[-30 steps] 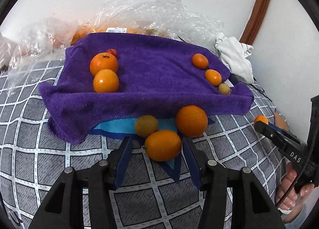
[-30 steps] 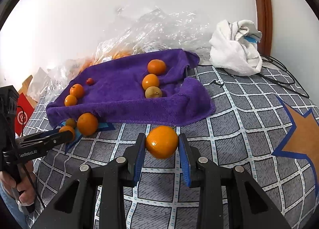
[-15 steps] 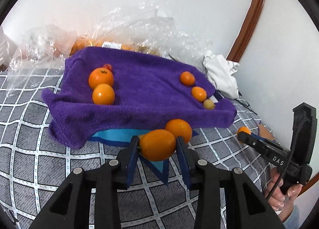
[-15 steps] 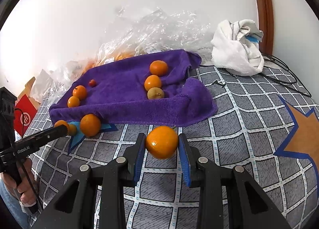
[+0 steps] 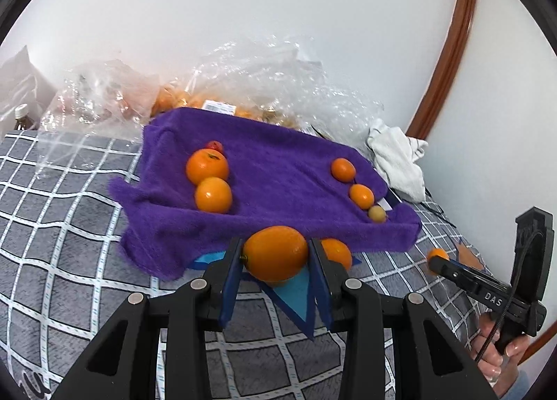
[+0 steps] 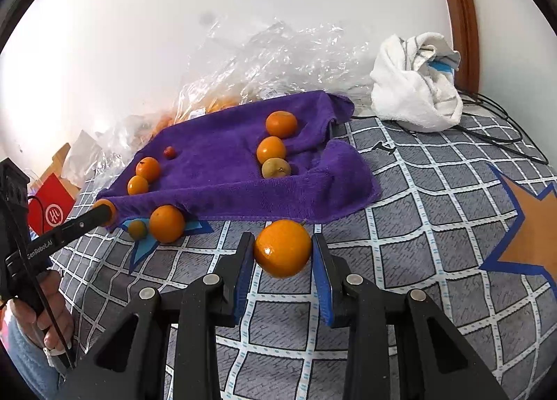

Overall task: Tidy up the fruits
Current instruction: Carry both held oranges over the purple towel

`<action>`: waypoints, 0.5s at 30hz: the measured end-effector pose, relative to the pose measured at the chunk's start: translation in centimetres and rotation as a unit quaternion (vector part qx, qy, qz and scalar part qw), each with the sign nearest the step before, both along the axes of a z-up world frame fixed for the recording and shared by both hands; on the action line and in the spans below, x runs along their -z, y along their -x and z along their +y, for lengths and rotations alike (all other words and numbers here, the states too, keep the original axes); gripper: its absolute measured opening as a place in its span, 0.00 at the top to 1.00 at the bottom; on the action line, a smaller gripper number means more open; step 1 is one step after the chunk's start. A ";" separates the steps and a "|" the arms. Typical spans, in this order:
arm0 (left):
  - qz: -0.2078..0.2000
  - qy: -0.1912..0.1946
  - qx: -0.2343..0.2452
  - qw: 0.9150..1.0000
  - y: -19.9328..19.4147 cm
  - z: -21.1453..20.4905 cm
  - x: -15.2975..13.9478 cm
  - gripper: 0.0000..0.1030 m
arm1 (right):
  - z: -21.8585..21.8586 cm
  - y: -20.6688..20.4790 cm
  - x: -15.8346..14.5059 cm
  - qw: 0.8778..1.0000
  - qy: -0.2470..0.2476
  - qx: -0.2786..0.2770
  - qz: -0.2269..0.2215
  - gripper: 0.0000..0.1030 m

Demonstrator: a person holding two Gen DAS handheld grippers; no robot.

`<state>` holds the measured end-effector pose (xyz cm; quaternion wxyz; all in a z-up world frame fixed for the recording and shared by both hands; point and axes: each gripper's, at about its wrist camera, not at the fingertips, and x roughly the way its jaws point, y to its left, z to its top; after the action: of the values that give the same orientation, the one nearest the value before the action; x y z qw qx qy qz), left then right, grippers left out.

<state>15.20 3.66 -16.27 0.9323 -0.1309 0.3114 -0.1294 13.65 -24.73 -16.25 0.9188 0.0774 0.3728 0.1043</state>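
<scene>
L fruit: oval orange fruit [image 5: 275, 253] sitting btwn blue pads of left gripper [image 5: 275, 257], both pads pressing on it; held clear of the bedding, just in front of purple towel's near edge.
L gripper: jaws have just been closing in, now narrow & clamping the oval fruit.
R fruit: round orange [image 6: 282, 248] sitting btwn pads of right gripper [image 6: 282, 257]; left pad touching, right pad looking just at its skin; held over grey checked cover [image 6: 435, 225], near towel's front hem.
R gripper: narrow, gripping the round orange.
Towel: purple towel [image 6: 216, 163] lying rumpled on cover, carrying two fruit rows.
Row A: two oranges [image 5: 209, 180] touching, w/ small red fruit [image 5: 215, 146] behind them, on towel's left side in left wrist view.
Row B: two small oranges [image 6: 276, 137] plus a yellowish-green fruit [image 6: 275, 168] lining up on other side.
Off towel: one orange [image 6: 167, 224] & a small greenish fruit [image 6: 137, 229] resting on blue star patch by towel edge.
Behind: clear plastic bags [image 6: 278, 55] w/ more orange fruit against wall; white cloth [image 6: 416, 86] bunching near cables.
</scene>
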 end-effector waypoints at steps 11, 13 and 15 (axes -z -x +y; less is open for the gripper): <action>-0.009 0.017 -0.039 0.999 0.0 2.3 -0.1 0.66 | 1.6 -2.0 -3.9 0.999 0.032 -0.017 -0.023 0.68; -0.006 0.023 -0.047 0.999 -0.1 2.8 0.1 0.66 | 1.9 -2.8 -4.4 0.999 0.035 -0.020 -0.027 0.68; -0.003 0.027 -0.054 0.998 -0.3 3.1 0.2 0.66 | 2.4 -3.8 -4.7 0.998 0.045 -0.022 -0.030 0.68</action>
<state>15.46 6.80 -16.48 0.9350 -0.1726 0.2971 -0.0880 17.40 -22.31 -11.54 0.9297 0.0246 0.3506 0.1103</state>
